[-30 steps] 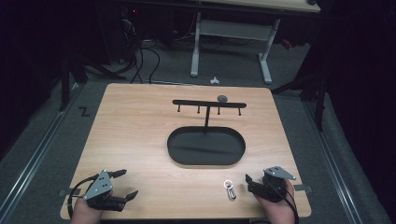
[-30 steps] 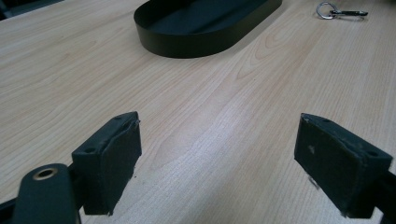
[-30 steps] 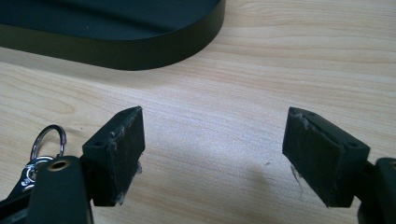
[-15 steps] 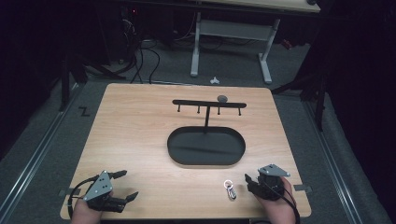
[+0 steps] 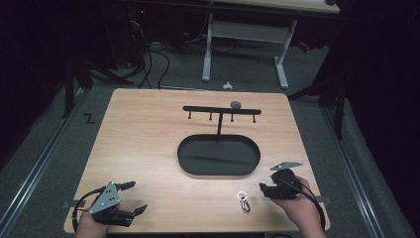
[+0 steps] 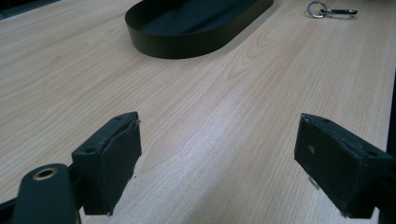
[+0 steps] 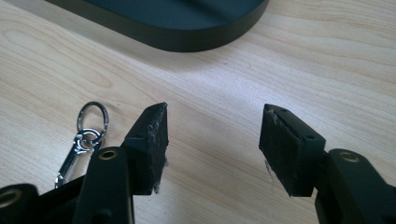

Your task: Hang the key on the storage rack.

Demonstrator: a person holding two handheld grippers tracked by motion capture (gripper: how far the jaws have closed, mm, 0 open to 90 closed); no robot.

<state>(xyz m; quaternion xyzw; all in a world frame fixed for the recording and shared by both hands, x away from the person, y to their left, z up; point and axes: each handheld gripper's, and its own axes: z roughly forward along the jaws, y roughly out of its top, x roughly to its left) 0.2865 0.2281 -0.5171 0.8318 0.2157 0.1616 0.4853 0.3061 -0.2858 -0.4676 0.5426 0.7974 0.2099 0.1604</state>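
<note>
Key ring (image 5: 243, 201) near table's front edge, right gripper (image 5: 265, 190) just beside, jaws spread, left gripper (image 5: 134, 197) spread, well apart.

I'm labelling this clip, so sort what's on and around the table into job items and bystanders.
Job in hand:
- key ring with clip
- right gripper, open beside it
- hook stand with its oval tray, likely

Lying about:
- small grey object behind the stand
- left gripper, open, idle
- floor cables
</note>
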